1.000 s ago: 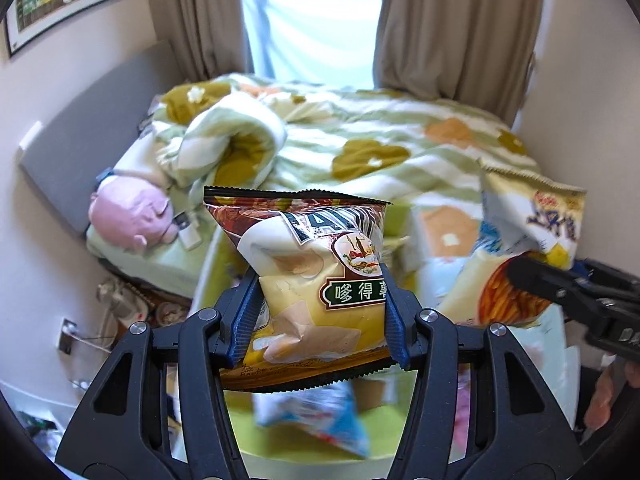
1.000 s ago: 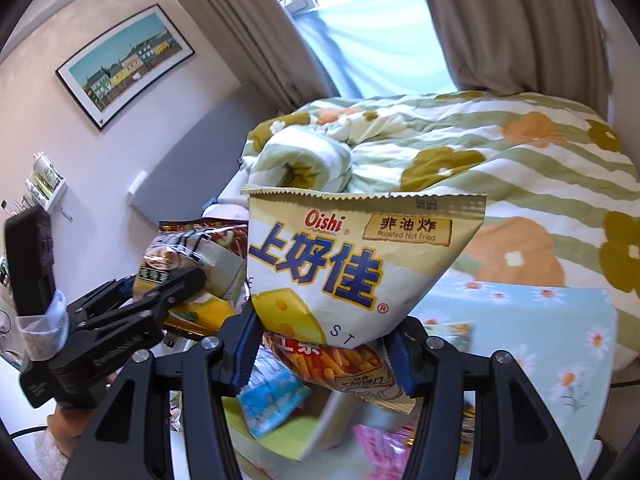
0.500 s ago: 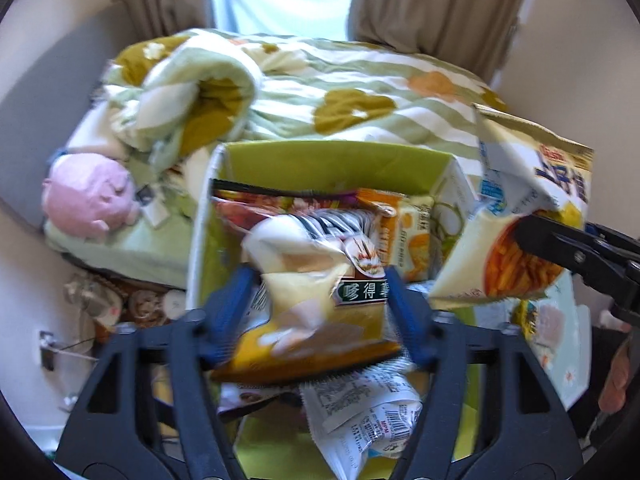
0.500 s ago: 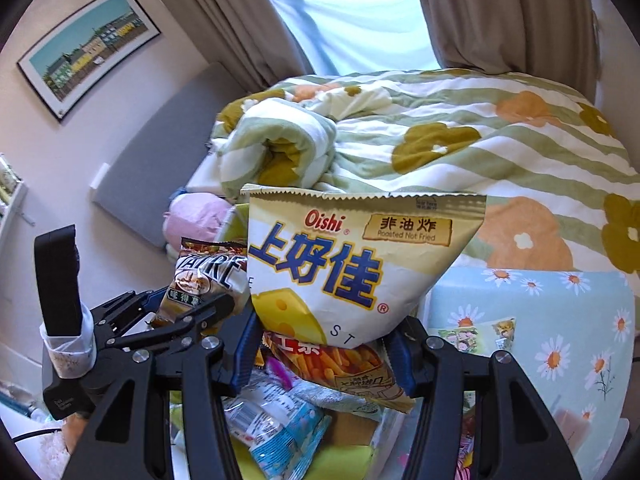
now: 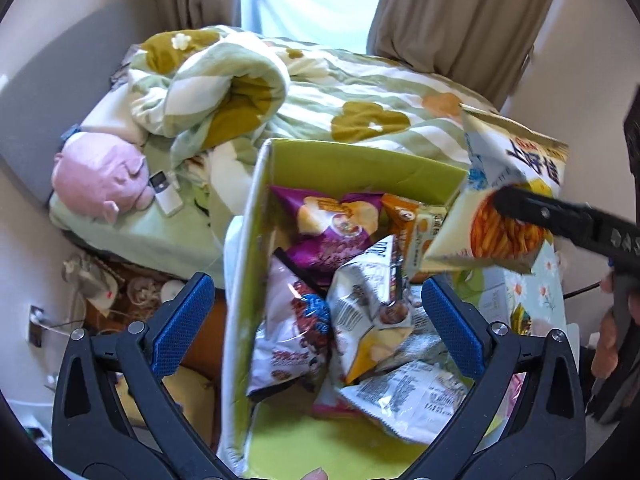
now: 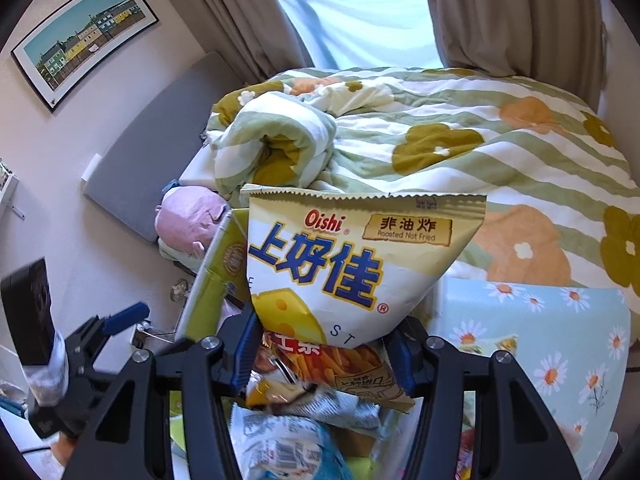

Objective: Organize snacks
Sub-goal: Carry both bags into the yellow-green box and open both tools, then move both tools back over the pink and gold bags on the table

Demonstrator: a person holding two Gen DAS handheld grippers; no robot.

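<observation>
Lime-green box; purple chip bag; green-striped, flowered quilt; daisy-printed blue cloth.

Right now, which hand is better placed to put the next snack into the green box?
Right. Its tongs are shut on the Oishi bag, held at the green box rim. The left tongs are open and empty above the snacks inside.

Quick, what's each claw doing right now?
Left claw: open, empty, above the green box.
Right claw: closed on the Oishi bag.
</observation>
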